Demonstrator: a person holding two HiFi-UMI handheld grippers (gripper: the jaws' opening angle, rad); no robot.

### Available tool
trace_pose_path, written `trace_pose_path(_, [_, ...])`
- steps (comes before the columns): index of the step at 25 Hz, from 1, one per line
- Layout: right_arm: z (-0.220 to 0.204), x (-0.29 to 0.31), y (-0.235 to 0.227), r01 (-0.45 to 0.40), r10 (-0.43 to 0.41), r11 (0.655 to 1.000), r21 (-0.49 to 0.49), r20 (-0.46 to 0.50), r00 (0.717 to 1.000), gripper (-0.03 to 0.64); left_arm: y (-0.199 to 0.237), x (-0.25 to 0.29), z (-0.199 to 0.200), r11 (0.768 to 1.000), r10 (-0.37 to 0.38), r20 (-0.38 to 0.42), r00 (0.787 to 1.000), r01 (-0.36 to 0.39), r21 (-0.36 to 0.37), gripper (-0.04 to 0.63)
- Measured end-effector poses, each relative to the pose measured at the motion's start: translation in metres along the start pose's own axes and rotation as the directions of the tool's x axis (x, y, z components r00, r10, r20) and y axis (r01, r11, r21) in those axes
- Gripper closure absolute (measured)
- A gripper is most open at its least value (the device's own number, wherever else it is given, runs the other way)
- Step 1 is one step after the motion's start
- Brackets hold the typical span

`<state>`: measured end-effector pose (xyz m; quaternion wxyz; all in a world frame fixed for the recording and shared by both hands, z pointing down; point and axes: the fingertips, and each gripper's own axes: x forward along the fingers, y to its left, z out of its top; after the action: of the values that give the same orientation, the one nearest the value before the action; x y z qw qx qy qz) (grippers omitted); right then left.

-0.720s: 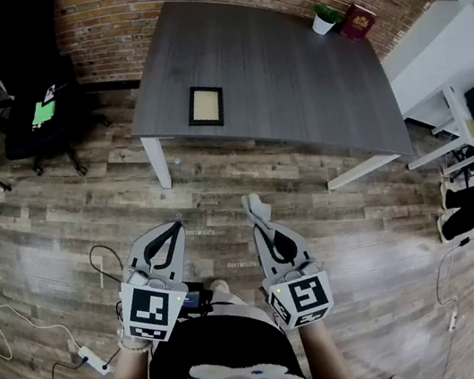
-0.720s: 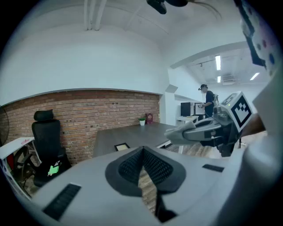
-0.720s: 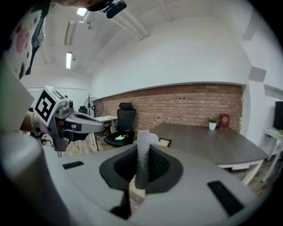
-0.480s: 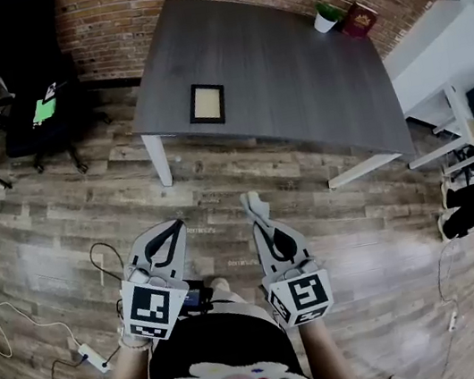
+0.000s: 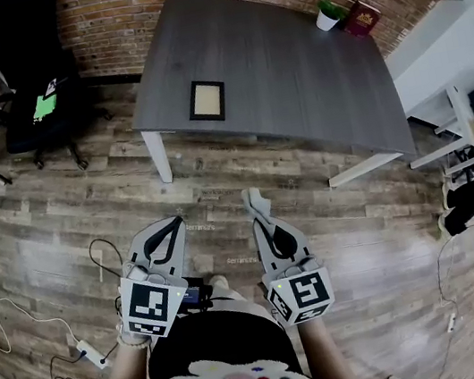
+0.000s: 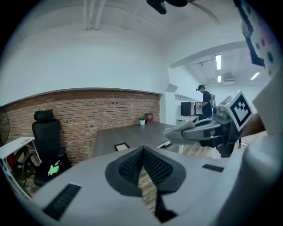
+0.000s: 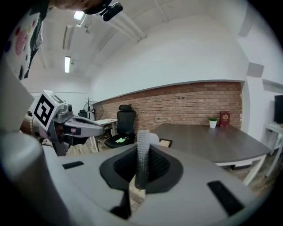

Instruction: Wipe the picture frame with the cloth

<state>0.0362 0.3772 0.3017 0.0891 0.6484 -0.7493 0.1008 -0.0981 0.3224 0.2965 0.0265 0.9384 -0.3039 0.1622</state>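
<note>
Right gripper (image 5: 262, 220) fingers pinch the cloth (image 7: 142, 150); left gripper (image 5: 172, 229) fingers together, empty; best step close to the picture frame (image 5: 206, 100) by the desk (image 5: 309, 81) left edge.

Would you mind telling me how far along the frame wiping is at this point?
Done: the cloth is clamped in the right gripper. In hand: apparently the approach, since both grippers are over the floor, short of the table. Left: all the wiping; the frame lies flat near the table's corner with nothing touching it. The left gripper is shut and empty.
</note>
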Motion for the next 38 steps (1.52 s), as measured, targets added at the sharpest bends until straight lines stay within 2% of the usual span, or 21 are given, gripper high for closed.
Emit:
trace_pose_path(9, [-0.004,-0.012,-0.019,0.006,-0.006,1.000,0.017,0.003,1.000,0.592,-0.015,0.007,0.005,1.000,0.012,0.008,1.000,-0.012,0.003,0.584])
trace_pose_path(15, [-0.007,-0.017,-0.024,-0.031,0.031,0.999,0.009,0.011,0.999,0.592,-0.020,0.005,0.003,0.998,0.056,0.005,0.998,-0.056,-0.008,0.584])
trace_pose_path(22, [-0.017,-0.029,-0.041,-0.058,0.058,0.998,0.001,0.013,0.998,0.592,-0.047,0.010,0.008,0.997,0.081,0.034,0.996,-0.081,-0.013,0.584])
trace_pose_path(25, [-0.019,-0.030,-0.044,-0.064,0.064,0.998,-0.009,0.013,0.998,0.592,-0.051,0.010,0.003,0.996,0.086,0.023,0.996,-0.086,-0.011,0.584])
trace_pose_path(31, [-0.024,-0.028,-0.046,-0.065,0.065,0.998,-0.007,0.003,0.998,0.592,-0.048,0.016,0.001,0.996,0.083,0.022,0.996,-0.082,-0.021,0.584])
trace_pose_path(38, [-0.033,-0.010,-0.061,-0.027,0.028,0.999,0.017,-0.024,0.999,0.592,-0.033,0.045,0.006,0.998,0.061,0.026,0.998,-0.061,-0.006,0.584])
